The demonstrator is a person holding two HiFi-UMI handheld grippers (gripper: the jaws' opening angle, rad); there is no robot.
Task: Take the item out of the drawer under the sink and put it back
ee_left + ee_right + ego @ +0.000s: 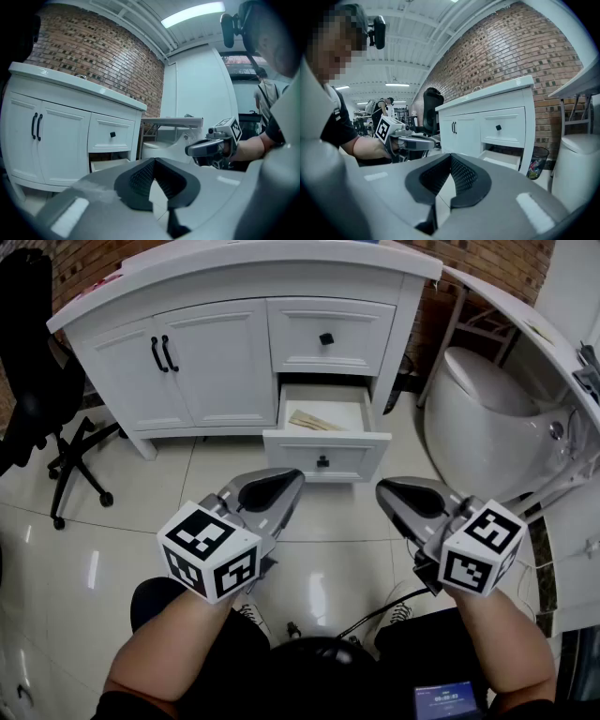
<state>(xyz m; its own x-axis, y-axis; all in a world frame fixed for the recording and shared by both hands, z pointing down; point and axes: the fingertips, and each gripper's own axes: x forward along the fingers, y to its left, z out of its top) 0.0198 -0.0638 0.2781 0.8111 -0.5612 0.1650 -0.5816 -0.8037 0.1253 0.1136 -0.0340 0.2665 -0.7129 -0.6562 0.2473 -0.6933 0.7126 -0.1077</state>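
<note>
Glossy floor tiles (131,512) meet a white vanity (216,343). Its lower drawer (323,444) is open, with a tan flat item (317,421) near its front-left corner. The left hand-held gripper (292,480) and right hand-held gripper (384,489) hover closed and empty.

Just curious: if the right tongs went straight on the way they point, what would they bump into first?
Probably the white vanity, near its double doors; nothing shows in between, though depth is unclear.
</note>
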